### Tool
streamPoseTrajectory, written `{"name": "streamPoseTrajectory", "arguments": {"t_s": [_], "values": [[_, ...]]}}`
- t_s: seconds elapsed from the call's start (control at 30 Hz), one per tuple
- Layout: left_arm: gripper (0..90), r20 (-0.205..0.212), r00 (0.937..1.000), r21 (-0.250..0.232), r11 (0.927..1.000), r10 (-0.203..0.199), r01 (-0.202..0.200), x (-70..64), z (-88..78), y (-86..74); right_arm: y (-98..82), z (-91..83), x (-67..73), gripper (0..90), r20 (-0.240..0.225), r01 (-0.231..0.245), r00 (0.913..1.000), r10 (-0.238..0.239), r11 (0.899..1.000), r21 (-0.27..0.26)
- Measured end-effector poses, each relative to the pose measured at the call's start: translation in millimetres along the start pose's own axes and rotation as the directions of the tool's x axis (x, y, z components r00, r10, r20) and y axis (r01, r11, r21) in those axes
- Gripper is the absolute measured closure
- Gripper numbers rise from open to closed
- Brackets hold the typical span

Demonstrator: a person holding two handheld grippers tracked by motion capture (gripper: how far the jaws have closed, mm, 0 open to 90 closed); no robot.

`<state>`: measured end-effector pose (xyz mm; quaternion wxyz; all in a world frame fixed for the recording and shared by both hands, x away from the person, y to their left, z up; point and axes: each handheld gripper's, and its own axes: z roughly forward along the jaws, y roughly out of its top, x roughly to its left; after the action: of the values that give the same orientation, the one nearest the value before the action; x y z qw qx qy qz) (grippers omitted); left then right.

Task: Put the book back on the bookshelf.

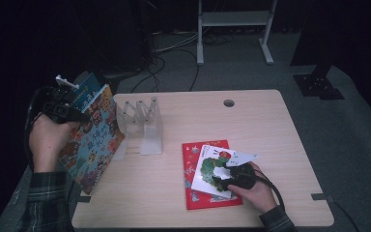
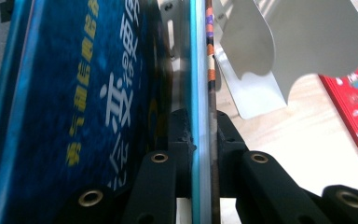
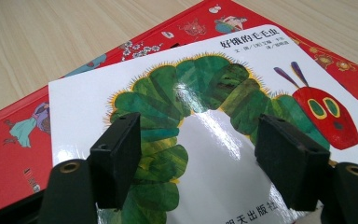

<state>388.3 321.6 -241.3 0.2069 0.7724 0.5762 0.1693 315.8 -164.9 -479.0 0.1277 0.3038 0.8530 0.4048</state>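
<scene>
High view: left tool [image 1: 72,113] clamps upright books [image 1: 94,140], spines toward rack [image 1: 142,126]; right tool [image 1: 222,180] open over caterpillar book [image 1: 212,169].

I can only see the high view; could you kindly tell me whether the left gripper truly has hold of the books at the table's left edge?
Observer: Yes. The left gripper is shut on two thin edges pressed together, the blue book and a dark-edged book.
Operator: Thank you. Is the right gripper gripping anything?
Observer: No. The right gripper has its jaws apart over the caterpillar book, pinching nothing.
</scene>
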Motion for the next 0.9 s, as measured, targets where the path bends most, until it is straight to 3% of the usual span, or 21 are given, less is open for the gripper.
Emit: {"name": "streamPoseTrajectory", "arguments": {"t_s": [0.23,0.37,0.8,0.9], "values": [[80.0,-0.033,0.9994,-0.005,1.0,-0.005,0.005,-4.8,9.5,9.9,-0.1,0.0,0.3,30.6,0.0,-0.003,1.0,0.003,1.0,0.0],[79.1,-0.025,0.9997,0.007,1.0,0.0,0.0,-5.8,10.9,10.1,-0.1,0.0,0.3,30.5,0.001,-0.003,1.0,0.003,1.0,-0.001],[78.7,-0.002,1.0,-0.012,0.9999,-0.002,0.002,0.8,2.0,1.7,-0.2,0.0,0.2,30.4,-0.001,-0.004,1.0,0.004,1.0,0.001],[78.8,-0.008,1.0,-0.026,0.9997,0.003,-0.003,0.4,-6.6,2.2,-0.4,0.0,0.2,30.5,-0.001,-0.004,1.0,0.004,1.0,0.0]]}}
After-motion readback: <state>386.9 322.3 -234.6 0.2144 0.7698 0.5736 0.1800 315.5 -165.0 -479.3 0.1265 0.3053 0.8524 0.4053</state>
